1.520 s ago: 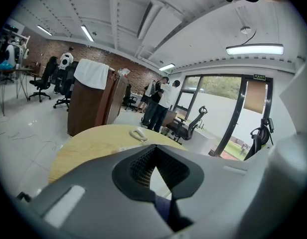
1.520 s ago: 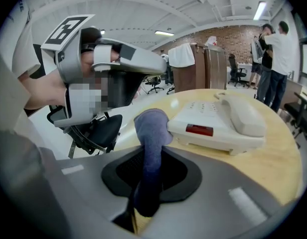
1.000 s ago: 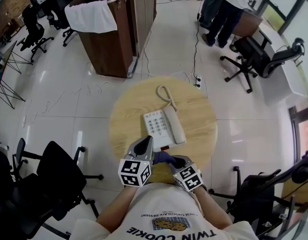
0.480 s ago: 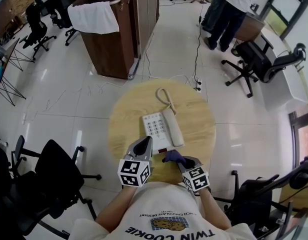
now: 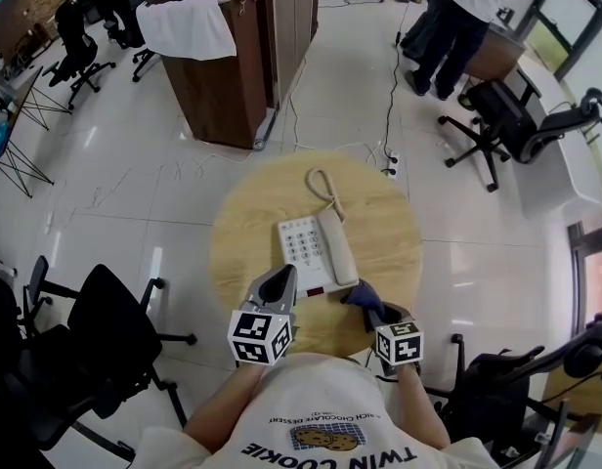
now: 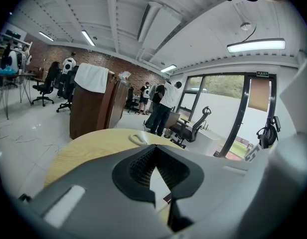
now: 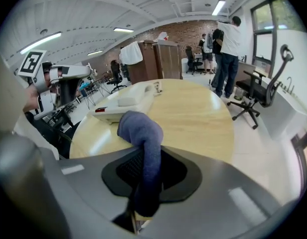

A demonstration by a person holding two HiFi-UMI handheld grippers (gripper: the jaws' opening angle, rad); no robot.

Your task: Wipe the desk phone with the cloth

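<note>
A white desk phone (image 5: 306, 252) lies mid-table on the round wooden table (image 5: 242, 233), handset (image 5: 338, 245) along its right side and coiled cord (image 5: 321, 184) trailing away. My right gripper (image 5: 371, 309) is shut on a blue cloth (image 5: 361, 295), which sits at the phone's near right corner. In the right gripper view the cloth (image 7: 143, 136) stands up from between the jaws, with the phone (image 7: 124, 103) just beyond it. My left gripper (image 5: 279, 286) rests shut by the phone's near left corner, holding nothing. In the left gripper view a sliver of white phone (image 6: 157, 185) shows behind the closed pads.
A brown wooden cabinet (image 5: 228, 86) draped with a white towel (image 5: 189, 27) stands beyond the table. Black office chairs are at the left (image 5: 115, 335) and right (image 5: 516, 115). A person (image 5: 462, 13) stands at the far right. A cable and power strip (image 5: 389, 167) lie on the floor.
My right gripper has carried the blue cloth rightward, from the middle of the phone's near edge to its near right corner. The left gripper has stayed put.
</note>
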